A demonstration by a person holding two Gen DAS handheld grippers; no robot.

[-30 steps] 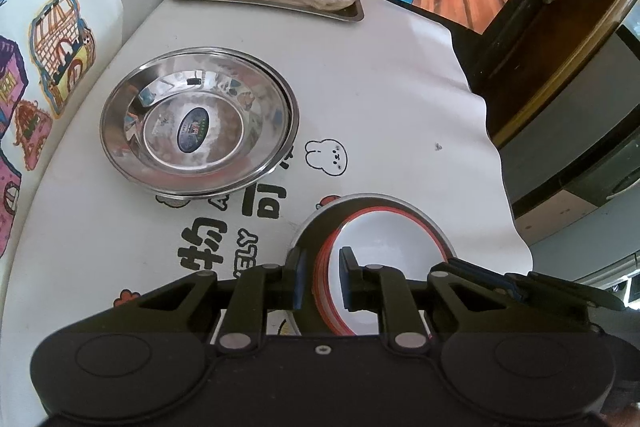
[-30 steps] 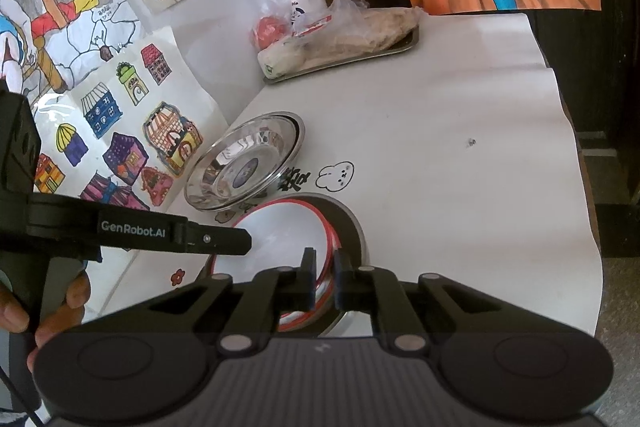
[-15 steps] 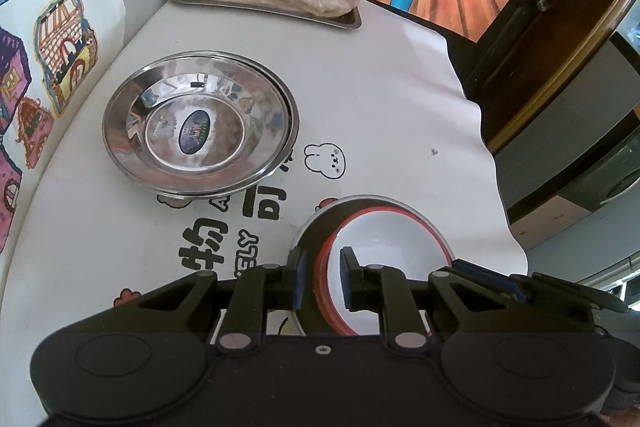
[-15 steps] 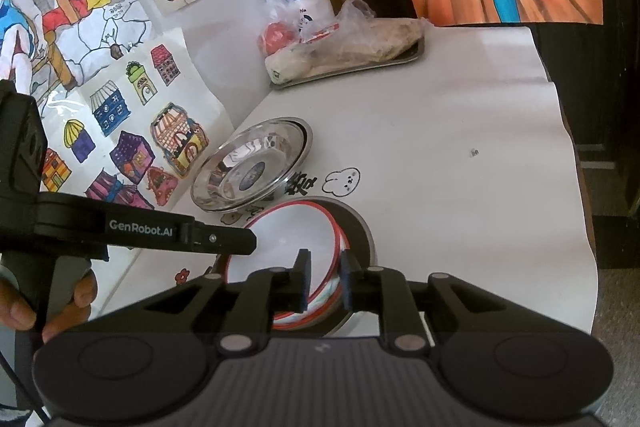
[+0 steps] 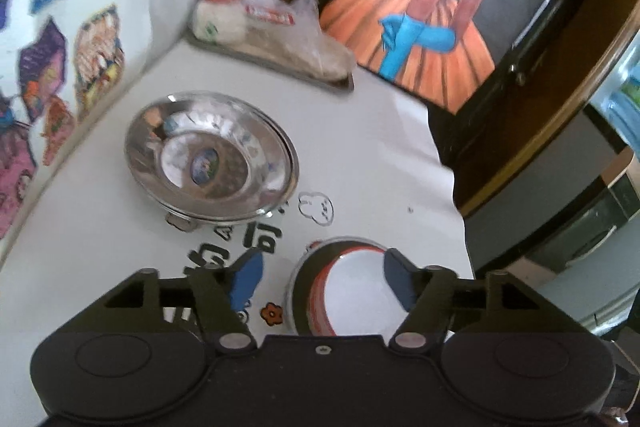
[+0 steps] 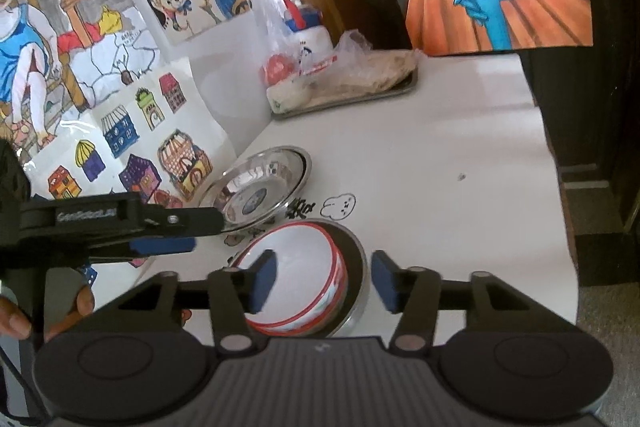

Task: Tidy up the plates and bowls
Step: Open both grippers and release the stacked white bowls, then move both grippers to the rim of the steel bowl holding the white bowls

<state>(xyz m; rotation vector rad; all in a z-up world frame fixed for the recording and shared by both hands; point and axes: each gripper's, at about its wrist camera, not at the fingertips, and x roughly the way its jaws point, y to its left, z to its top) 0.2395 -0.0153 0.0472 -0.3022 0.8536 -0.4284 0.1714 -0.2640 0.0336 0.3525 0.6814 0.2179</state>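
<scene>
A round white bowl [image 6: 296, 275] with a red rim sits inside a shiny metal plate [image 6: 356, 267] on the white table [image 6: 460, 131]. Both the left gripper [image 5: 320, 279] and right gripper [image 6: 320, 281] hover spread wide around it, touching nothing. A second polished steel dish [image 5: 212, 159] lies beyond.

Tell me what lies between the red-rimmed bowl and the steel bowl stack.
Nothing visible: only bare printed tablecloth separates the red-rimmed bowl from the steel bowl stack. Both hand-held grippers are open.
</scene>
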